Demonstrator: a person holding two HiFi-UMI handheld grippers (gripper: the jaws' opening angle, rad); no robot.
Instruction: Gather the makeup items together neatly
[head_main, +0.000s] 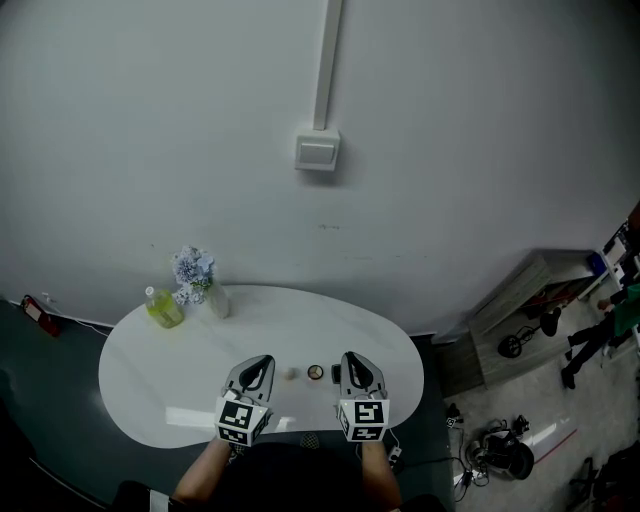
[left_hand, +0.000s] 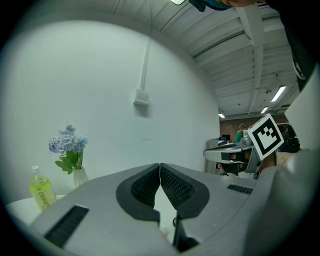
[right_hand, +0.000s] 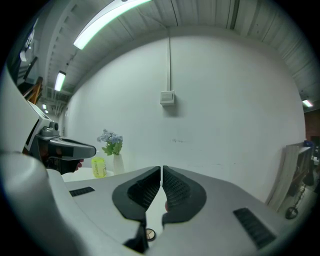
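Head view: white table (head_main: 180, 380), makeup things bunched near its 6 o'clock edge: round compact (head_main: 315, 372), pale small item (head_main: 292, 373) touching or just beside it at its 9 o'clock, too small to identify. Left tongs (head_main: 257, 362) at 9 o'clock of the pair, right tongs (head_main: 355, 358) at 3 o'clock, both near but off the items. Green-yellow bottle (head_main: 163, 308) and vase of flowers (head_main: 200, 282) at the table's 10 o'clock, well apart from the pile. Switch box (head_main: 317, 151) on the wall at 12 o'clock.

Left gripper view: pads pressed together, nothing between. Pointed roughly level at the wall, bottle and vase at 9 o'clock.

Right gripper view: pads likewise closed on nothing, compact glimpsed below at 6 o'clock.

Step, judged: grouping looks near done, hands between moves. Next: spread one pair of tongs, dip to the table, nudge or pick any stray into line; small slippery pieces, so slow approach.

Writing: none readable. Square black-and-white markers on the gripper cubes only; bottle label too small.
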